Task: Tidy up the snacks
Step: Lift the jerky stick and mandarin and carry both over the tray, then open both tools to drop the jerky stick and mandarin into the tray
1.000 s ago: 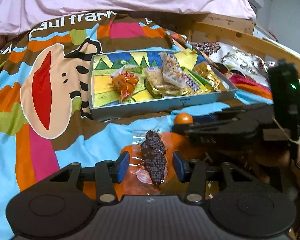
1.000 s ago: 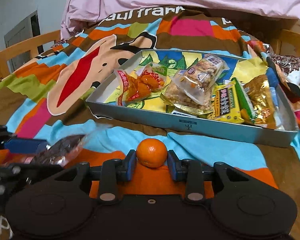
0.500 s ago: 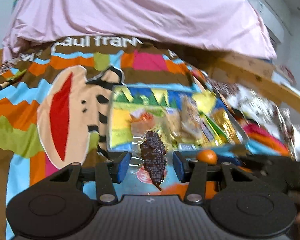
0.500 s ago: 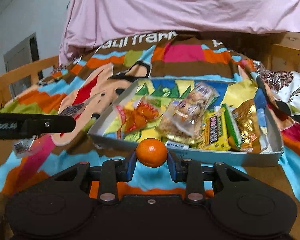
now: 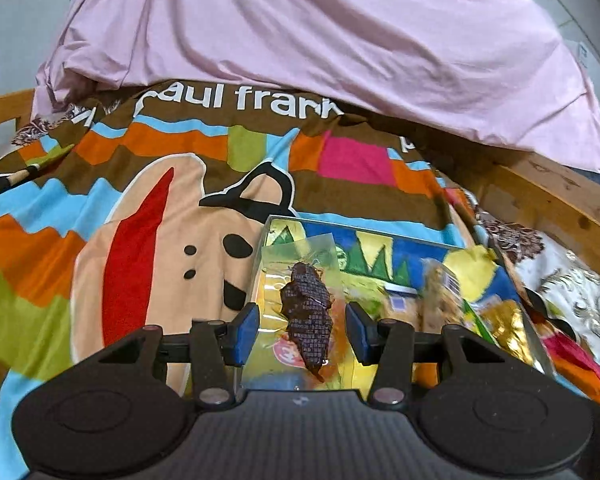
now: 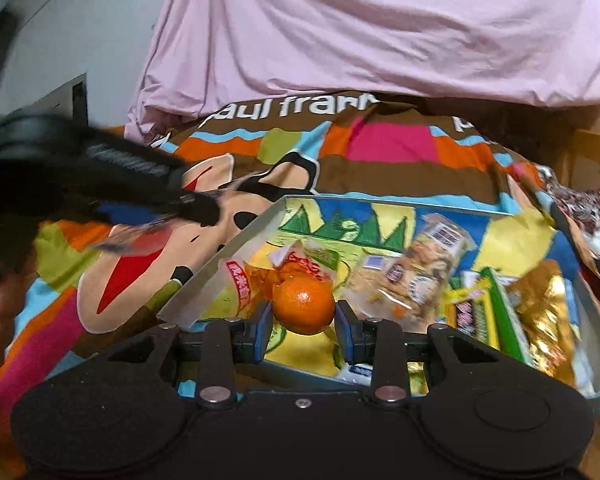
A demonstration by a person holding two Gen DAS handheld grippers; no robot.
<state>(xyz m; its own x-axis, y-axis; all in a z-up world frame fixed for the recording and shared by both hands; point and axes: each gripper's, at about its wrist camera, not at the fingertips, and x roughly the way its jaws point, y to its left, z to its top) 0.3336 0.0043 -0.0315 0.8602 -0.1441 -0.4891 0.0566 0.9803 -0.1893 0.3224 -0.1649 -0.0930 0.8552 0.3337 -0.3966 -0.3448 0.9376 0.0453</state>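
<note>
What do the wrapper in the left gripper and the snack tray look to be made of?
Wrapper: thin, glossy clear plastic film; the tray's print shows through around the dark snack. Tray: probably printed card or thin board, with a matte grey outer wall, straight folded edges and a colourful printed floor.

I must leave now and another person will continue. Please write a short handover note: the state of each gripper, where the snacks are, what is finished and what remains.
Left gripper: shut on a clear packet with a dark snack, held over the tray's left end.
Right gripper: shut on the mandarin, held above the tray's near edge.
Tray: lies on the cartoon blanket and already holds an orange-red packet, clear cracker packs, a yellow-green bar and a gold packet.
Done: both last items lifted.
Left: set both into the tray and release.
</note>
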